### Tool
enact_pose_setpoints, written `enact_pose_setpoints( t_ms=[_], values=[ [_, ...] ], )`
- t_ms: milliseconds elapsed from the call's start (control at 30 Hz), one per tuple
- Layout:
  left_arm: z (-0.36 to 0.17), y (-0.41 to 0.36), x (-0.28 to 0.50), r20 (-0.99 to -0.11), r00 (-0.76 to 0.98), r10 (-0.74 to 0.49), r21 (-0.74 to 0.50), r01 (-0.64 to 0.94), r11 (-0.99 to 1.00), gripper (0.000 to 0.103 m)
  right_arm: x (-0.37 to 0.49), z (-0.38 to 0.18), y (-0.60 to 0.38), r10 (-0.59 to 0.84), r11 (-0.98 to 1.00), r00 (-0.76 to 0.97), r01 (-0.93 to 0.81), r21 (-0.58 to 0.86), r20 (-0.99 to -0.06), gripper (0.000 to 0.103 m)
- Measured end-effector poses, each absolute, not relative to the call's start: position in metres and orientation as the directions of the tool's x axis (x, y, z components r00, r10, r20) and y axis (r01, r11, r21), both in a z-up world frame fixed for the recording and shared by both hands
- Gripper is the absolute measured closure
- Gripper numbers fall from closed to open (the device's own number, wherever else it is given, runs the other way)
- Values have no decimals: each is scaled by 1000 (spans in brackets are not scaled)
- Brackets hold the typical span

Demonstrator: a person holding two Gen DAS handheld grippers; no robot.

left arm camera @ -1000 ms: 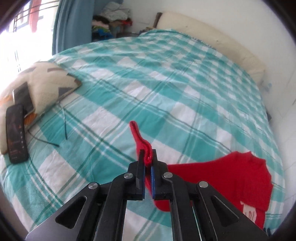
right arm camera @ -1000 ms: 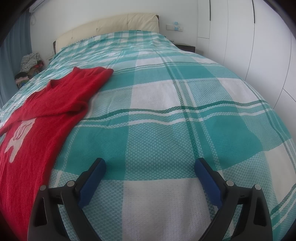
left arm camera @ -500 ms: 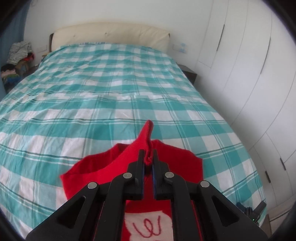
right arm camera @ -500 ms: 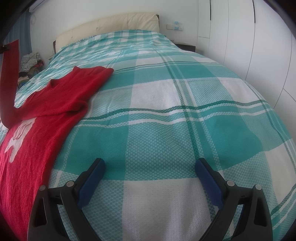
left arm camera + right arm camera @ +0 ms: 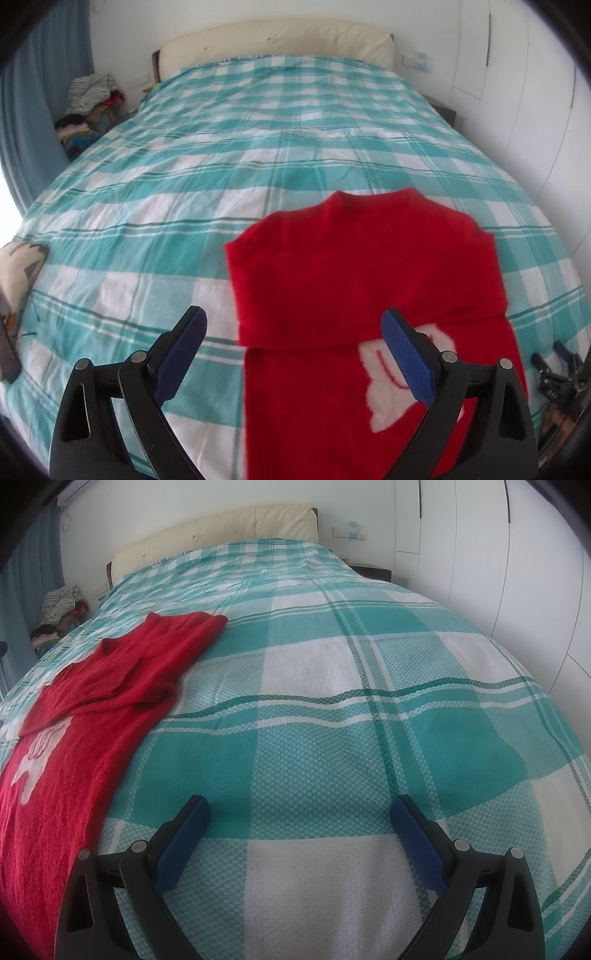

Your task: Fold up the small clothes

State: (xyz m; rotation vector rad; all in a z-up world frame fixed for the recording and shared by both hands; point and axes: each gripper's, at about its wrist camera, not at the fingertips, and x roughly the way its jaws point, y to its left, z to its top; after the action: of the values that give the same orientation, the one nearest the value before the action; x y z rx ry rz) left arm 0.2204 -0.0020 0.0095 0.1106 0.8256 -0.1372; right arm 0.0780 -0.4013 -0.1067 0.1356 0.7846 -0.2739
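Observation:
A small red sweater [image 5: 354, 258] with a white motif lies flat on the teal-and-white checked bedspread [image 5: 184, 177]. Both sleeves are folded across its chest. My left gripper [image 5: 293, 325] hovers above the sweater's lower half; its jaws are opening wide and nothing is between the blue pads [image 5: 404, 354]. In the right wrist view the same sweater [image 5: 110, 679] lies at the left. My right gripper [image 5: 299, 812] stands open over bare bedspread [image 5: 332, 738] to the sweater's right, holding nothing.
A cream headboard [image 5: 277, 40] closes the far end of the bed. White wardrobe doors [image 5: 498, 572] line the right wall. A heap of clothes [image 5: 88, 99] sits by the blue curtain at far left. A patterned cushion [image 5: 18, 266] lies at the bed's left edge.
My left gripper carried the red sleeve across the sweater, then let it go and opened wide. The sleeve now lies folded over the chest. The right gripper has not moved.

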Motion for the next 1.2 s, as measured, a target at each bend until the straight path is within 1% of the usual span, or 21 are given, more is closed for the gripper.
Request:
enact_pose_setpoints(
  t_ms=[133, 200, 267, 433, 667, 800, 1200],
  values=[
    [-16, 50, 187, -707, 706, 41, 109, 51, 993, 5, 79, -107, -401, -195, 956, 673, 293, 15, -713, 5],
    [-33, 69, 177, -702, 708, 74, 107, 2, 994, 5, 80, -107, -401, -197, 956, 673, 293, 13, -713, 5],
    [-51, 82, 176, -715, 693, 89, 91, -34, 995, 5, 79, -107, -401, -199, 956, 674, 293, 11, -712, 5],
    [-82, 103, 177, -730, 677, 93, 34, -100, 994, 5, 79, -107, -401, -195, 956, 675, 293, 16, -711, 5],
    [-100, 114, 184, -770, 632, 85, -13, -149, 989, 5, 79, -107, -402, -195, 956, 675, 293, 15, -711, 5],
    [-107, 117, 185, -787, 611, 89, -20, -170, 985, 5, 79, -107, -401, -195, 956, 675, 293, 16, -711, 5],
    [-112, 114, 188, -795, 597, 104, 7, -163, 987, 5, 79, -107, -402, -196, 956, 675, 293, 14, -711, 5]
  ],
)
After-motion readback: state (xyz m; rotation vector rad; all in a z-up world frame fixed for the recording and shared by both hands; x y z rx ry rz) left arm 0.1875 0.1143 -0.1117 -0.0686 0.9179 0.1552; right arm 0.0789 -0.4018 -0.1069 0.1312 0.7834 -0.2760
